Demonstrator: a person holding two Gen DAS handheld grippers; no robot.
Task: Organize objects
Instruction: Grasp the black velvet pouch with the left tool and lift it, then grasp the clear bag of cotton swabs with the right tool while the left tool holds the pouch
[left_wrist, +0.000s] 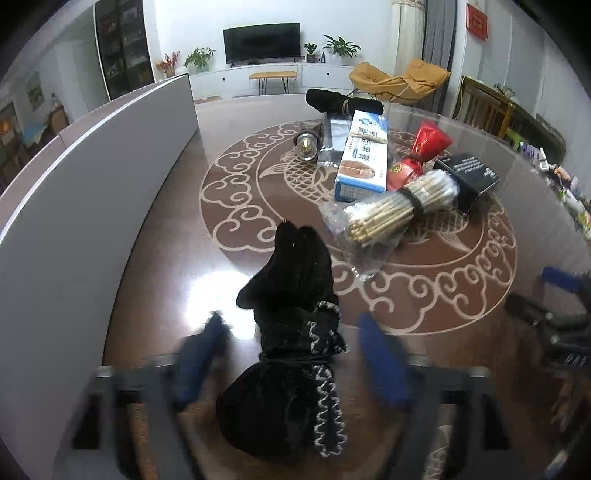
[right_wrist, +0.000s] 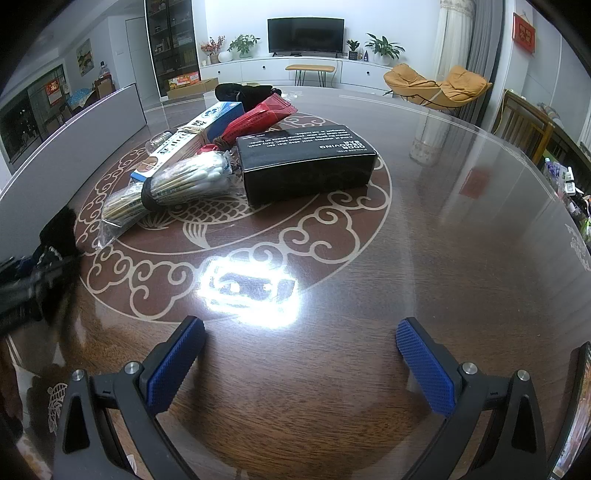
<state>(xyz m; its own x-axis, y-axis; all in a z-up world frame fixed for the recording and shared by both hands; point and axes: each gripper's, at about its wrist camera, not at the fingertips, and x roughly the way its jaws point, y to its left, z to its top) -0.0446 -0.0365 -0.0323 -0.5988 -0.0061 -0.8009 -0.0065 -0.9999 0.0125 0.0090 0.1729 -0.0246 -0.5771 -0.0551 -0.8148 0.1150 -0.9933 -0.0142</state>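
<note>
Left wrist view: black velvet pouch (left_wrist: 291, 354) lies on the desk (left_wrist: 166, 258) between the left gripper (left_wrist: 295, 336)'s parted, blurred jaws, untouched.
Its neck is tied with grey-patterned cord; the right gripper (right_wrist: 301, 354) gapes empty.

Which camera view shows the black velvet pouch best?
The left wrist view: the black velvet pouch lies whole on the table, close between the open fingers of the left gripper, its braided cord visible. The right wrist view shows only a dark sliver at its left edge.
</note>
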